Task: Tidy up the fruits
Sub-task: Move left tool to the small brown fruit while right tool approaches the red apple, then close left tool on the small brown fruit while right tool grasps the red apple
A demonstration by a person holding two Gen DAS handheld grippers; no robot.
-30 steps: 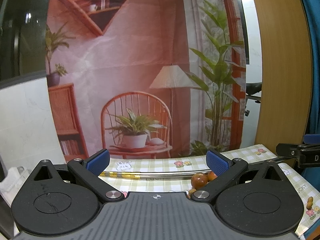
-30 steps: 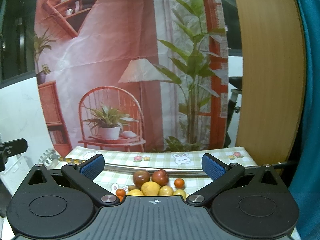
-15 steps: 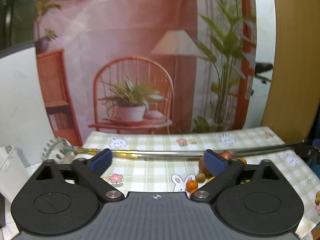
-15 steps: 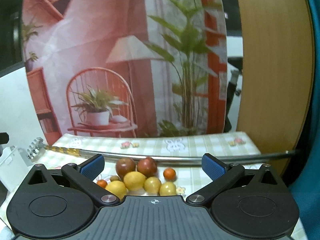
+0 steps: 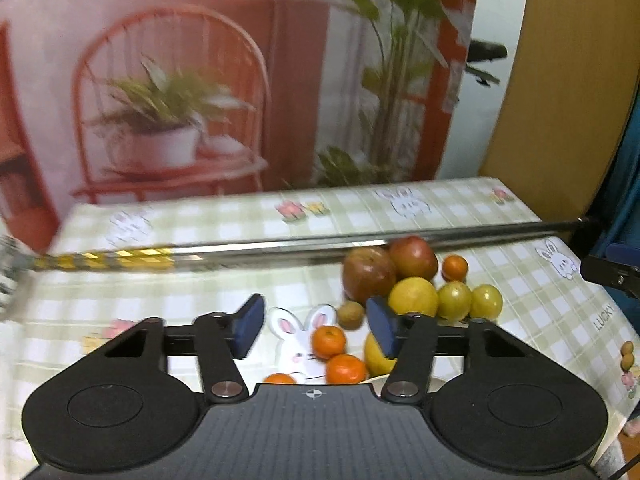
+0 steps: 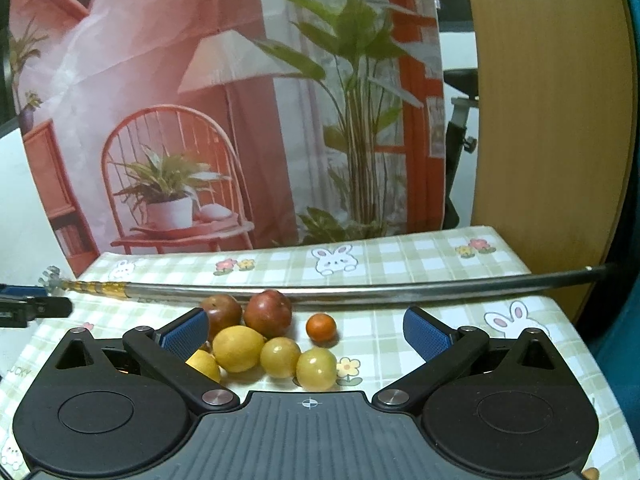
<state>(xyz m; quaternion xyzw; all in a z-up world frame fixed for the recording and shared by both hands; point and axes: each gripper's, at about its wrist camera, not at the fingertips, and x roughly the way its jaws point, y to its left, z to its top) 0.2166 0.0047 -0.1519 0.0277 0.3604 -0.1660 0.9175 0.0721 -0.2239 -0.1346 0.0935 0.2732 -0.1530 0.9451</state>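
A cluster of fruit lies on the checked tablecloth (image 5: 168,304). Two red apples (image 5: 370,274) (image 6: 267,314) sit at the back, yellow lemons (image 5: 413,296) (image 6: 238,348) and small yellow-green fruits (image 6: 316,368) in front, small oranges (image 5: 329,342) (image 6: 321,327) around them. My left gripper (image 5: 314,330) is open and empty, hovering above the small oranges. My right gripper (image 6: 306,330) is open and empty, with the cluster between and just beyond its fingers.
A long metal rod (image 6: 360,290) with a yellow-striped end (image 5: 108,260) lies across the table behind the fruit. A printed backdrop (image 6: 200,100) hangs at the table's far edge. A wooden panel (image 6: 548,120) stands at the right.
Both grippers have tilted downward and moved toward the fruit. The left gripper's jaws have narrowed somewhat and now sit over the small oranges. The fruit has not moved.
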